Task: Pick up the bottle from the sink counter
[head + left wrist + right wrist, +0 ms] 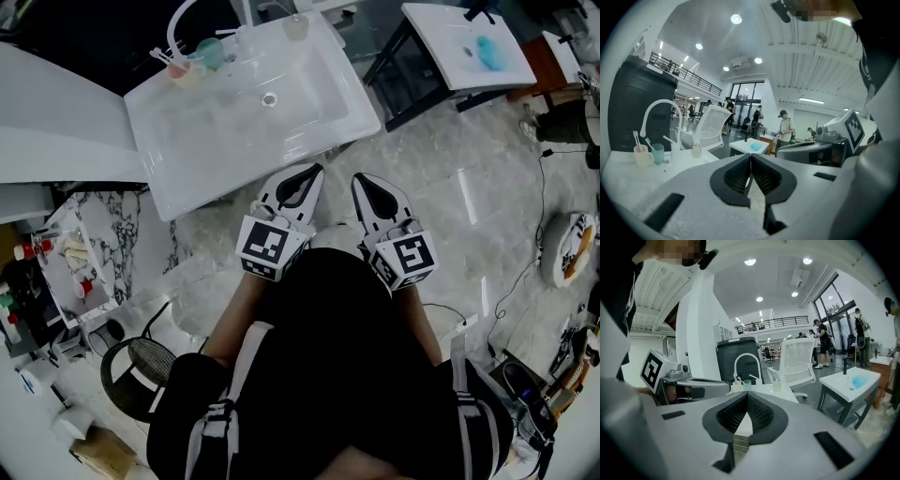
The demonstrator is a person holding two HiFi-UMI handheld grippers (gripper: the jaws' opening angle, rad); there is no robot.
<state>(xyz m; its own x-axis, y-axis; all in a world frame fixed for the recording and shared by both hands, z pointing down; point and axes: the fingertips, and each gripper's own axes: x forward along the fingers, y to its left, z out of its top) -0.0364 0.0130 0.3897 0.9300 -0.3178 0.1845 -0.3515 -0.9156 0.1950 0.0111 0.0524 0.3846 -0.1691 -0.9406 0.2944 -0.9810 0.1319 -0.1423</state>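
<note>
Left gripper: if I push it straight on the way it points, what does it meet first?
Most likely the front rim of the sink counter, just ahead of the left gripper. Height is unclear; it might clear the rim and pass right of the bottle.

Surroundings | white curved faucet (658, 101) is seen arched beside a pink translucent cup (178, 68) and a teal cup (210, 52) | toothbrushes are held in both | pale blue object (487, 52) is laid on a second white table (441, 28) | white mesh-backed chair (711, 123) is seen behind | grey marble floor (450, 187) is seen below
</note>
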